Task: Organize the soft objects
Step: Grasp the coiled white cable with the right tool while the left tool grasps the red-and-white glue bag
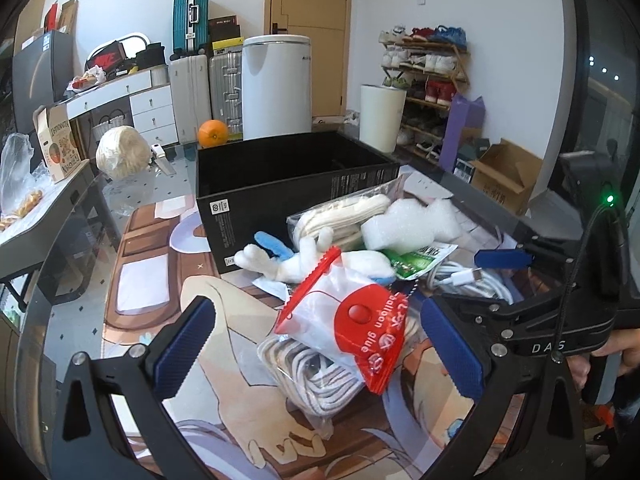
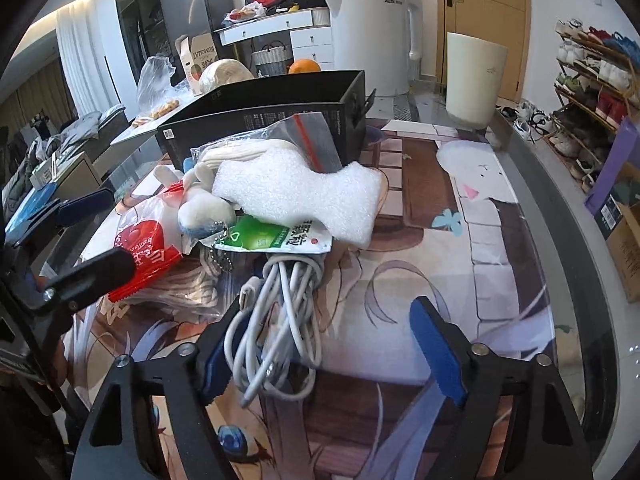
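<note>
A heap of soft things lies on the printed table mat in front of an open black box [image 1: 280, 184]. It holds a white foam piece [image 2: 304, 192], a white and blue plush rabbit [image 1: 320, 264], a green sachet [image 2: 272, 238], a zip bag of white cord [image 1: 344, 216] and a bundled white cable [image 2: 276, 320]. My left gripper [image 1: 320, 352] is open around a red-labelled bag [image 1: 360, 320] lying on bagged coiled rope [image 1: 320, 376]; neither pad touches it. My right gripper [image 2: 328, 354] is open, with the cable close to its left finger and well clear of the right one.
The printed mat [image 2: 460, 280] covers a glass table whose curved edge runs along the right. Beyond it stand a white bin [image 1: 380, 116], a shoe rack [image 1: 428, 80] and a cardboard box [image 1: 508, 176]. An orange [image 1: 213, 133] sits behind the black box.
</note>
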`<move>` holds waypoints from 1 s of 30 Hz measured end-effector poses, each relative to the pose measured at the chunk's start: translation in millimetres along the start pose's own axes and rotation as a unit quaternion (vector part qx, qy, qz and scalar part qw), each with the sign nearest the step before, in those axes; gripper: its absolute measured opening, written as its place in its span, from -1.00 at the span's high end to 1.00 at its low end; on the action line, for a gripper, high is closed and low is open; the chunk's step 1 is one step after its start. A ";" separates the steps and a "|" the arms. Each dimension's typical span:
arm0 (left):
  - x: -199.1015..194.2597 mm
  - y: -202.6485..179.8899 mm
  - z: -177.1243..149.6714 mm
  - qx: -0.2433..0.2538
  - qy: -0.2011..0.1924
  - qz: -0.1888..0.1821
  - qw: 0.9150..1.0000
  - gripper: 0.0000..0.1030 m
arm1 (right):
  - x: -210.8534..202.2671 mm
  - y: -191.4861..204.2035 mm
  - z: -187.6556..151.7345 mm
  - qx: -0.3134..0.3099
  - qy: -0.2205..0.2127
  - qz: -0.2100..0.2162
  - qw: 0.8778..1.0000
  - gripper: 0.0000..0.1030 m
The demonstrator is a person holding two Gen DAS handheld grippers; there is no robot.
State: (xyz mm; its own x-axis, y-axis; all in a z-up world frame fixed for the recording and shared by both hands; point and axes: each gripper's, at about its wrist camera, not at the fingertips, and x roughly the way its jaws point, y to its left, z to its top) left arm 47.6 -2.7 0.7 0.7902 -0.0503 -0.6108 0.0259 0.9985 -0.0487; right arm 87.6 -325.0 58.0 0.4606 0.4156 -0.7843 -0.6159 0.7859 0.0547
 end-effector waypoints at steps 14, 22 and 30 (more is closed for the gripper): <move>13.5 -10.6 3.2 0.035 0.019 0.006 0.999 -0.97 | 3.8 14.1 4.5 -0.049 -0.010 0.016 0.999 0.52; 16.7 -14.3 1.4 0.043 0.033 -0.020 0.998 -0.31 | 0.2 16.8 -0.1 -0.070 -0.015 0.021 0.997 0.59; 3.7 -15.2 -2.2 0.034 0.013 -0.034 0.999 -0.08 | -8.3 16.2 -7.6 -0.074 -0.019 0.030 0.997 0.60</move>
State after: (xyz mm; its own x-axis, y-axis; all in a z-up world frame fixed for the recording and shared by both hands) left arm 48.9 -18.1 -2.6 0.7685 -0.1183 -0.6288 0.1215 0.9919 -0.0381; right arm 69.0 -319.2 60.8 0.4421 0.4782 -0.7589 -0.7290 0.6845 0.0066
